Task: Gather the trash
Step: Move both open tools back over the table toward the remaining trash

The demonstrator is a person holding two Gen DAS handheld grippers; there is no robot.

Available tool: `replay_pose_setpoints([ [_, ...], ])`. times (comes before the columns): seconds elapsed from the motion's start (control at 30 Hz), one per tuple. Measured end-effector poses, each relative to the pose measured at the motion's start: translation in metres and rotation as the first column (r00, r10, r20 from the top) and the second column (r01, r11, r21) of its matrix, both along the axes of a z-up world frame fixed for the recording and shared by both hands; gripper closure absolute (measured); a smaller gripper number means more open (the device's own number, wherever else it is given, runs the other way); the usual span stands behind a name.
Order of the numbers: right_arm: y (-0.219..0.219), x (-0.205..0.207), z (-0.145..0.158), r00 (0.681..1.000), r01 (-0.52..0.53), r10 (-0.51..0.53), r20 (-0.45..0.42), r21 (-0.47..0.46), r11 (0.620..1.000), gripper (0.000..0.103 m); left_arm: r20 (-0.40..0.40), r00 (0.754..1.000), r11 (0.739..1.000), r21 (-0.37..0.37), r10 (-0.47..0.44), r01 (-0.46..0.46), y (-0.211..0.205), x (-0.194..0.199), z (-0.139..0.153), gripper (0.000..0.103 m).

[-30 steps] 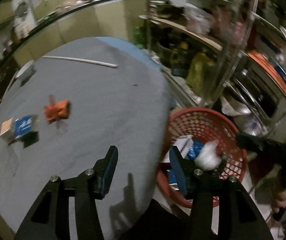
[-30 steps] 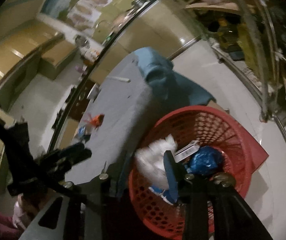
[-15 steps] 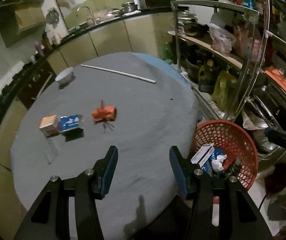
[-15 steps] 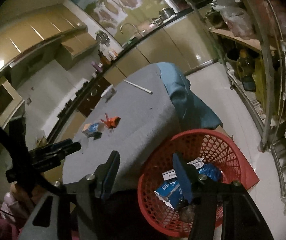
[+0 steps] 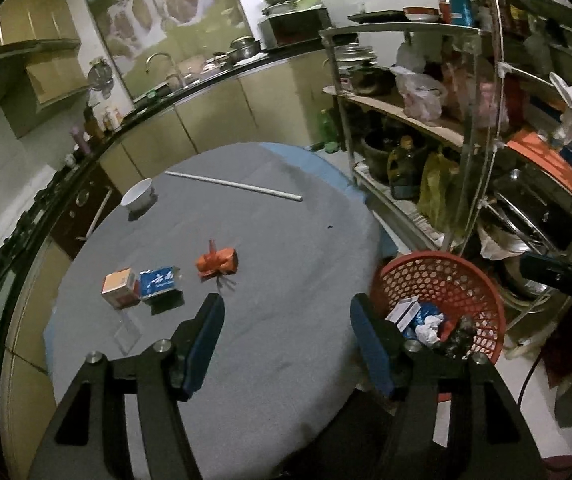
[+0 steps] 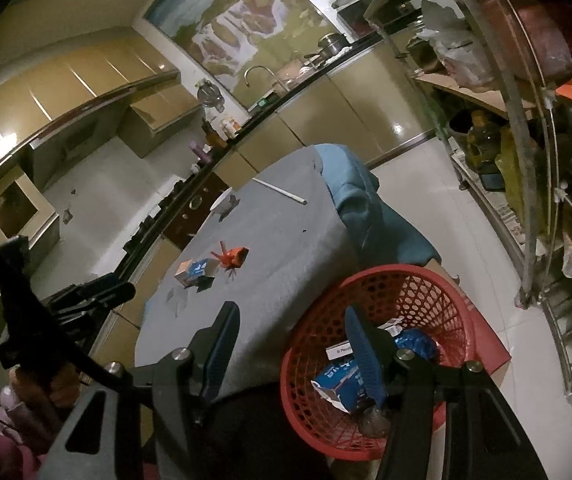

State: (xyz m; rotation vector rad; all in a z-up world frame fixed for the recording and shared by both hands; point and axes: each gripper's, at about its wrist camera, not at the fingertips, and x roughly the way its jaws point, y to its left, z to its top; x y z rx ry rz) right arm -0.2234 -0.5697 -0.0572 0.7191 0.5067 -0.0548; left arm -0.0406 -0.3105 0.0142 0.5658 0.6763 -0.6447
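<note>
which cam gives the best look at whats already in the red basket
The right wrist view: it looks down into the red basket beside the table, showing a blue carton, a white box and a blue bag. The left wrist view shows the basket smaller, partly behind a finger, its contents jumbled.

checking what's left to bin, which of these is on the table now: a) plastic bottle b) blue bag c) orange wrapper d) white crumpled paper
c: the orange wrapper lies on the grey table near two small boxes; the crumpled paper is in the red basket.
</note>
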Motion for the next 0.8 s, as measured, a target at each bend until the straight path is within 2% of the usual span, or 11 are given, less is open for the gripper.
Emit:
replay_pose_setpoints([
  [0.17, 0.004, 0.005, 0.007, 1.0, 0.008, -0.009, -0.017, -0.02, 1.0, 0.044, -0.028, 0.999, 1.0, -0.018, -0.017, 0.017, 0.0, 0.009, -0.003, 0.037],
  [0.4, 0.015, 0.023, 0.017, 0.999, -0.004, 0.002, -0.043, -0.042, 0.999, 0.044, -0.057, 0.998, 0.999, -0.053, 0.005, -0.008, 0.009, 0.033, -0.007, 0.037],
  [0.57, 0.03, 0.046, 0.024, 0.997, -0.051, 0.047, -0.06, -0.072, 0.996, 0.044, -0.091, 0.994, 0.994, -0.084, 0.055, -0.063, 0.027, 0.056, -0.011, 0.037],
  [0.8, 0.062, 0.082, 0.026, 0.989, -0.135, 0.129, -0.076, -0.087, 0.987, 0.044, -0.112, 0.984, 0.986, -0.085, 0.136, -0.146, 0.058, 0.082, -0.02, 0.037],
])
